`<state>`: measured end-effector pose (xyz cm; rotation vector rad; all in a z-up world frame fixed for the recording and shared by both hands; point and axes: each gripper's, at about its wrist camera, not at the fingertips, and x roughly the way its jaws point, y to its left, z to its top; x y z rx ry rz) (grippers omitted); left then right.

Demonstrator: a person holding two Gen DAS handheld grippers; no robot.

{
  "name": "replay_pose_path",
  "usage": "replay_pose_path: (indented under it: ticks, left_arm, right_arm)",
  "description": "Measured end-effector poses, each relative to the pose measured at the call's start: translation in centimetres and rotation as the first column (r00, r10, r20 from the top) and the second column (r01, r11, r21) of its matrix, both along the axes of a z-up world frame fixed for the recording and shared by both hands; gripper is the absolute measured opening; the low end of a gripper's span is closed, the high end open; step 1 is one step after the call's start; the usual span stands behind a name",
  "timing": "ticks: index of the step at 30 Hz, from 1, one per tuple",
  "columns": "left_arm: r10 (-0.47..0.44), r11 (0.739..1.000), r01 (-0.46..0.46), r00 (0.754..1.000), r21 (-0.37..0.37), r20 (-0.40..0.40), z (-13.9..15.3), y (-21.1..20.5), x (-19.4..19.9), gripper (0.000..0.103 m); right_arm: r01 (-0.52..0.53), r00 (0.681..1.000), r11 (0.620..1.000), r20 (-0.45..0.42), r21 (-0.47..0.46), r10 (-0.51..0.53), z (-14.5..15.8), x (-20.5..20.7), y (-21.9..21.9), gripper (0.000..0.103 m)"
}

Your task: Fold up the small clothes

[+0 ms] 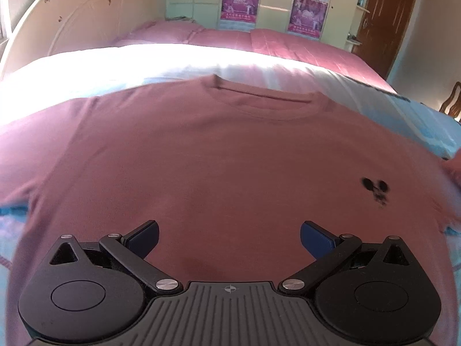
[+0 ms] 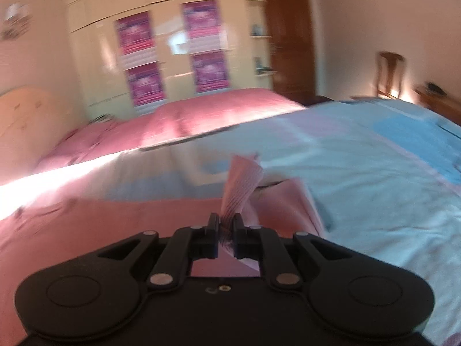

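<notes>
- The bed (image 1: 72,66) fills both views. A pale blue and white sheet (image 2: 374,173) covers the near part, and a pink cover (image 1: 288,49) lies across the far part.
- Beyond the bed stands a cream wardrobe (image 2: 173,28) with purple posters (image 1: 240,3) on its doors. A brown door (image 1: 386,20) is to the right of the wardrobe. A curved headboard (image 1: 80,20) rises at the bed's left end.
- A dusty-pink T-shirt (image 1: 216,158) lies spread flat on the sheet, neckline toward the pink cover. A small dark cartoon print (image 1: 376,189) sits on the shirt's right side in the left wrist view.
- The left claw (image 1: 229,239) hangs over the lower middle of the shirt. Its jaws are spread wide, with nothing between the blue pads (image 1: 315,238).
- The right claw (image 2: 226,232) is clenched on a bunched fold of the shirt's pink fabric (image 2: 242,184). The fabric sticks up ahead of its tips at the shirt's right edge, beside the bare blue sheet. This view is blurred, so I cannot tell which part of the shirt it is.
</notes>
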<state>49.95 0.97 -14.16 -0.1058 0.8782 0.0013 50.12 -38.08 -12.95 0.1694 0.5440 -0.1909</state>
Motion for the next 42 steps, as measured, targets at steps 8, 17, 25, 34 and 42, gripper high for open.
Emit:
replay_pose_path:
  ticks: [8,17,25,34,42]
  left_arm:
    - [0.000,0.998,0.003,0.999,-0.066,0.045,0.4,6.9,0.3,0.103]
    - [0.023,0.994,-0.014,0.997,-0.112,0.079,0.0,10.9,0.1,0.103]
    - [-0.142,0.957,0.167,0.983,-0.235,0.120,-0.8,5.7,2.8,0.086]
    - [-0.253,0.943,0.262,0.965,-0.203,0.067,-2.9,-2.9,8.2,0.069]
    - [-0.144,0.952,0.207,0.954,-0.226,0.264,0.4,-1.3,5.6,0.006]
  right_arm:
    - [-0.245,0.969,0.968,-0.024,-0.052,0.245,0.0,2.2,14.5,0.009]
    - [-0.421,0.900,0.907,-0.135,-0.015,0.415,-2.9,2.7,24.6,0.020]
    - [-0.302,0.951,0.953,-0.067,0.021,0.302,-0.8,-1.0,21.7,0.013]
    - [0.158,0.987,0.987,-0.026,0.039,-0.157,1.5,-5.7,8.7,0.014]
    - [0.254,0.967,0.957,-0.073,0.141,-0.246,0.1,-7.1,5.2,0.014]
